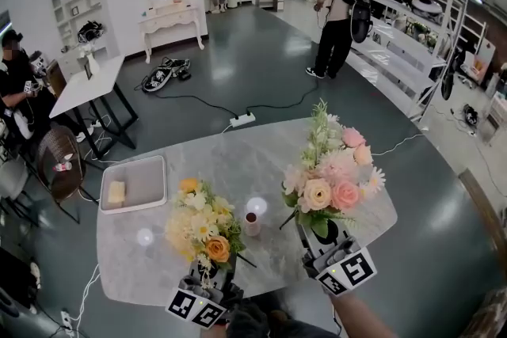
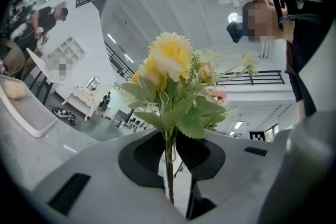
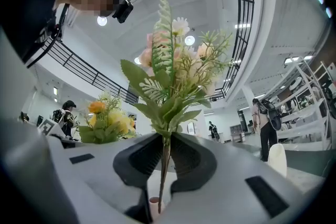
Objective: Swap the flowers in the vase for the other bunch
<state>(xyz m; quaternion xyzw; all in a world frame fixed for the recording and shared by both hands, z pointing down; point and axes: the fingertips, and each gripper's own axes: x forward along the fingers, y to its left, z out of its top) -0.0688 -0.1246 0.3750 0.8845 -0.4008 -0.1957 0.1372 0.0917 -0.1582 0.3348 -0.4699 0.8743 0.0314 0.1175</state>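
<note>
In the lower middle of the head view, a small pale narrow-necked vase (image 1: 252, 224) stands empty on the grey marbled oval table (image 1: 238, 158). The left gripper (image 1: 207, 275) holds the yellow-and-orange artificial bunch (image 1: 202, 227) at lower left, and the right gripper (image 1: 321, 237) holds the pink-and-cream bunch (image 1: 333, 170) at right. The swap looks midway: one bunch must go stem-first into the narrow mouth, and the other onto bare table. A white rectangular tray (image 1: 162, 180) lies left, well apart. The near table edge runs close under both grippers.

In the left gripper view, the jaws are clamped on the thin green stems at lower centre.

In the right gripper view, the jaws likewise pinch the pink bunch's stems, with the vase mouth just beneath.
</note>
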